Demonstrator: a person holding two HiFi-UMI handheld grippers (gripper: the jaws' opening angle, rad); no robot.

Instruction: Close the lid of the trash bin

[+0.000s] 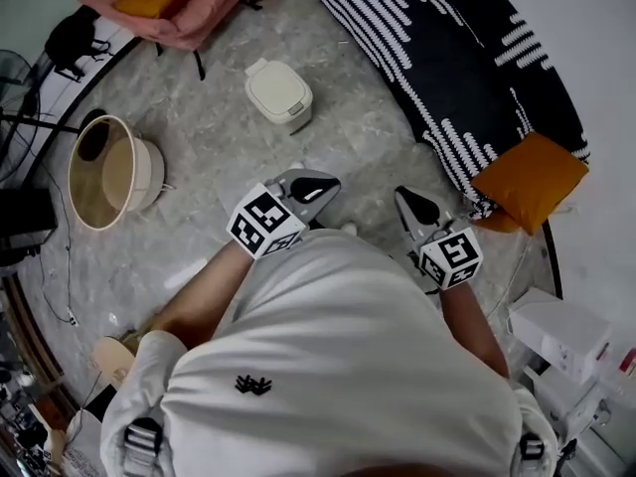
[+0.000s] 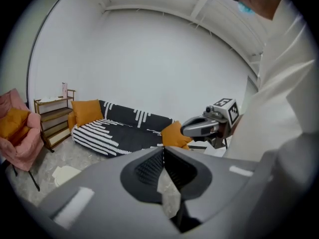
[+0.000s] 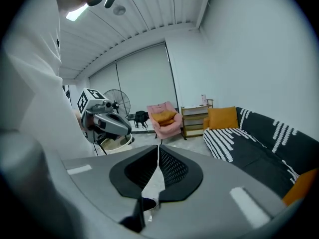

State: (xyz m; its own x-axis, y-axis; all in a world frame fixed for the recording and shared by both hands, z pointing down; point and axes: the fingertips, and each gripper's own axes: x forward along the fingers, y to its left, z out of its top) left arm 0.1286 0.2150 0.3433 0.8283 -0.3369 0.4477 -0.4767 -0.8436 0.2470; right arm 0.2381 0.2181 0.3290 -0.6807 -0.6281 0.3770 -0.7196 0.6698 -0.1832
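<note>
trash bin (image 1: 278,92) plain in head view

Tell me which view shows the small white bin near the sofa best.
The head view: the white bin is seen whole from above. The left gripper view catches only a pale part of it; the right gripper view shows none.

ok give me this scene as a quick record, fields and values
bin: small, white, on the floor ahead of the person; lid looks down from above
left gripper: shut, empty, close to the person, away from the bin
right gripper: shut, empty, close to the person
sofa: black and white, right of the bin
tub: round, open, left of the bin
chair: pink, far left
</note>
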